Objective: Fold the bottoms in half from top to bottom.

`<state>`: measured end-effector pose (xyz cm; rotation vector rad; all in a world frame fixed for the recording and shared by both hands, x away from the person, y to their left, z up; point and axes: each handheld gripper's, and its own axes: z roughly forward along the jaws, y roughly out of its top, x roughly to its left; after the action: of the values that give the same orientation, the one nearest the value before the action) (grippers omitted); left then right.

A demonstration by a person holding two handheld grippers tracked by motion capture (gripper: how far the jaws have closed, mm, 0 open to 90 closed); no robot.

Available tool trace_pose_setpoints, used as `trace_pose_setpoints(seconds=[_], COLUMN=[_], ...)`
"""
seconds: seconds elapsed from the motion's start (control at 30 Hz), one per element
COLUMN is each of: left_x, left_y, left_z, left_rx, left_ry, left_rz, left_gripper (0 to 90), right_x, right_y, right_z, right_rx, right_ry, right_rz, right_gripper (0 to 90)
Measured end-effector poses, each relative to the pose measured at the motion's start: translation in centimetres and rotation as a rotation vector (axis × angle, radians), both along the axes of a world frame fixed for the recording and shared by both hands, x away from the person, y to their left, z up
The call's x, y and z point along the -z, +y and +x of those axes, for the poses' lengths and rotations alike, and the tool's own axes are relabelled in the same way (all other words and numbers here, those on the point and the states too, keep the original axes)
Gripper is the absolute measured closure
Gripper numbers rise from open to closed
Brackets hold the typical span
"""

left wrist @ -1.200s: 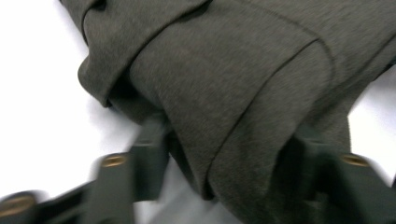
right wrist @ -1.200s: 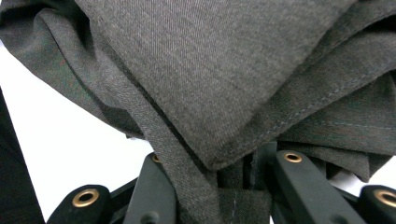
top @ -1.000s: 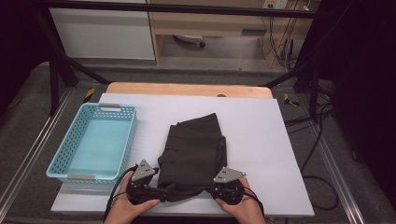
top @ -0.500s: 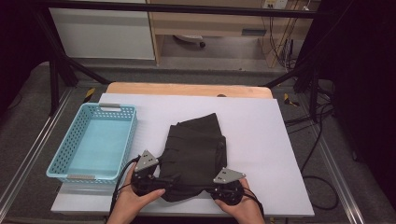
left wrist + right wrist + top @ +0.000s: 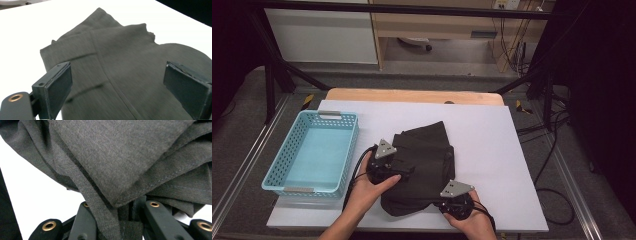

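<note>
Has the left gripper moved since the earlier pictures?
Yes. The left gripper has moved away from the table's near edge, farther up beside the blue basket, now over the dark garment.

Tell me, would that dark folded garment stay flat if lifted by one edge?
Probably not. The dark garment looks floppy: it lies in soft layered folds and drapes over the right gripper. It likely sags and unfolds when lifted. Its matte weave suggests it won't slip easily.

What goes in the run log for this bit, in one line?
left gripper: fingers open above dark garment | right gripper: shut on garment's near edge | blue basket: empty, left of garment | table
</note>
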<state>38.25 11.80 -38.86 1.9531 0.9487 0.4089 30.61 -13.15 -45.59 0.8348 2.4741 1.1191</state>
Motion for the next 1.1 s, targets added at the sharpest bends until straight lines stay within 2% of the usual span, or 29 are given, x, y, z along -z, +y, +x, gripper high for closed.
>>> trace_pose_setpoints(seconds=[0.2,0.4,0.67,0.87,1.1], left_x=[0.6,0.4,0.7,0.9,1.4], left_y=[0.0,0.1,0.1,0.4,0.9], left_z=[2.5,4.2,5.4,6.3,7.0], left_rx=[-0.033,-0.055,-0.077,-0.095,-0.116], left_ry=[0.012,0.008,0.002,0.002,0.010], left_rz=[0.015,0.026,0.028,0.020,0.036], left_gripper=[8.5,8.7,9.9,10.6,11.2], right_x=[0.2,0.4,0.5,0.5,0.6], right_y=[-0.1,-0.1,-0.2,-0.1,0.0], right_z=[-0.2,-0.3,-0.4,-0.5,-0.6], right_rx=[0.009,0.013,0.019,0.018,0.017], right_ry=[-0.002,-0.016,-0.012,-0.025,-0.035], right_rz=[0.013,0.016,0.034,0.026,0.019], right_gripper=[73.4,73.0,72.7,72.7,72.6])
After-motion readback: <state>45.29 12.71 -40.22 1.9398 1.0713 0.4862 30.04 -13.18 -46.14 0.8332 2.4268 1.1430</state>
